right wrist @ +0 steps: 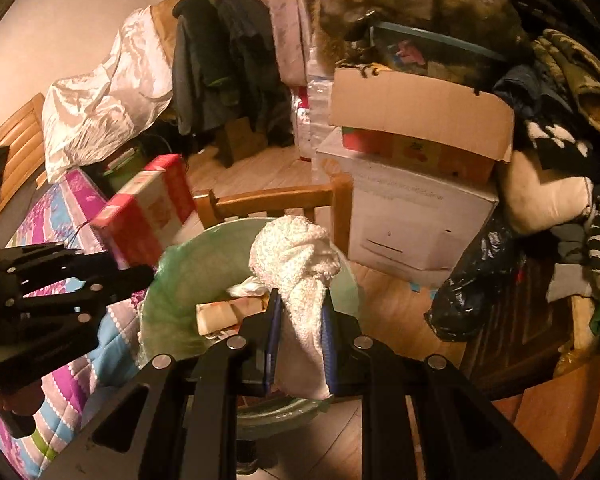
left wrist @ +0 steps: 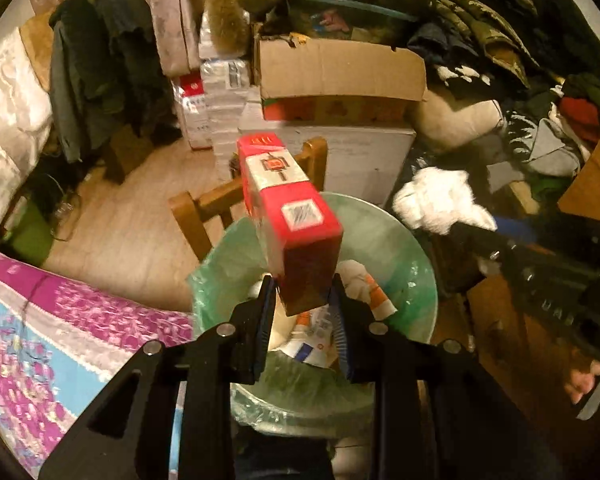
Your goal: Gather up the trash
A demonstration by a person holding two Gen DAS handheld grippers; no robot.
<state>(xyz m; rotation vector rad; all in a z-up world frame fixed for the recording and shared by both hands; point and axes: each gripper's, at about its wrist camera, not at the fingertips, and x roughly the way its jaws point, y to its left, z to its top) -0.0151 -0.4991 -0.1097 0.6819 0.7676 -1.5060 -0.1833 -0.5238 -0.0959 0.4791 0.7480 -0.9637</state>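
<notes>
We hold a red carton [left wrist: 290, 216] in the left gripper [left wrist: 304, 292], its fingers [left wrist: 266, 312] clamped on the carton's lower end. The carton is a flat, rigid box — red with white panels, a printed emblem and a small grey label — and it rises tilted above the waste bin [left wrist: 416, 264]. From the right wrist the same carton [right wrist: 148, 208] appears left of the bin [right wrist: 180, 280], with the left gripper [right wrist: 140, 272] below it.

The right gripper [right wrist: 300, 304] pinches a white cloth [right wrist: 296, 260]: soft, nubbly, terry-like, bunched into a rounded knot above the pads and hanging as a limp tail between them. It sits over the bin's near rim; in the left view the cloth [left wrist: 440, 200] shows at the bin's right side.

The bin is round, lined with thin, translucent green plastic that crinkles over the rim. Inside lie paper wrappers [left wrist: 360, 300] — white with orange print. Behind stands a wooden chair [right wrist: 276, 200], then stacked cardboard boxes [right wrist: 416, 120]. A patterned bedspread [left wrist: 60, 312] lies to the left.
</notes>
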